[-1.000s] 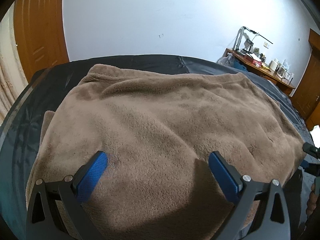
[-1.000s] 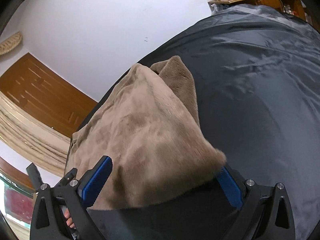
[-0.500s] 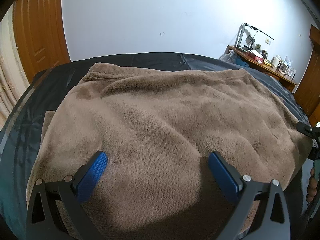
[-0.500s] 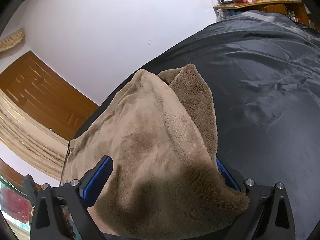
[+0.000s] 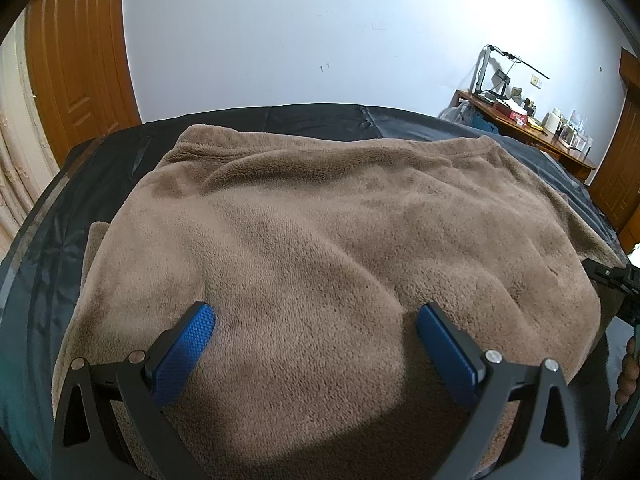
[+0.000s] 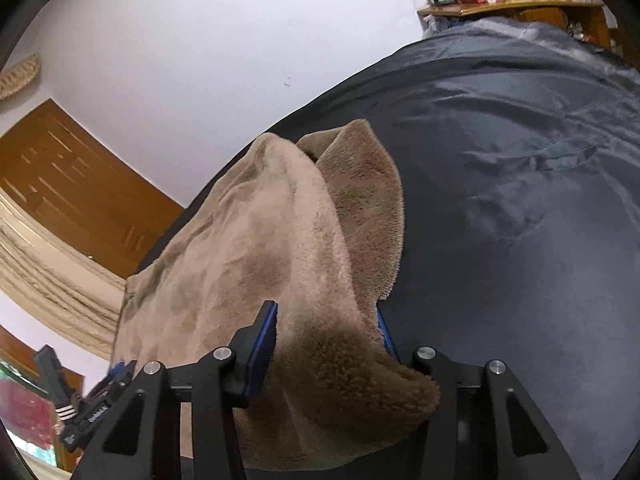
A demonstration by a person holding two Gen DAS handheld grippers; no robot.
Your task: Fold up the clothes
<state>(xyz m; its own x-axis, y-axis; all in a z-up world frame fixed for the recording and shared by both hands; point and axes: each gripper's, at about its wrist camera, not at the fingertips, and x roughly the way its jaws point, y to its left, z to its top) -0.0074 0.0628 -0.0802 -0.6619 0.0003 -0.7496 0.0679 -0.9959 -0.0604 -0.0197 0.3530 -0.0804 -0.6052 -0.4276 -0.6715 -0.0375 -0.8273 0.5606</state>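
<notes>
A brown fleece garment [image 5: 320, 220] lies spread on a bed under a black cover [image 5: 100, 168]. My left gripper [image 5: 316, 312] rests over its near edge, open, the blue pads wide apart with fleece lying loose between them. In the right wrist view the garment's near right corner [image 6: 340, 360] is bunched between the jaws of my right gripper [image 6: 324, 312]. Those jaws are closing and the pads squeeze the fleece from both sides. The right pad is mostly hidden by fabric. The rest of the garment [image 6: 248, 248] runs away to the left.
Bare black cover [image 6: 520, 200] stretches to the right of the garment. A cluttered wooden desk [image 5: 528, 120] stands at the far right wall. A wooden door [image 5: 76, 60] and a curtain [image 5: 16, 160] are at the left. The hand at the right gripper's handle [image 5: 628, 364] shows at the edge.
The right gripper's jaws have come in from wide apart onto the fleece corner, which now sits deeper between them. The left gripper has stayed put and open.
</notes>
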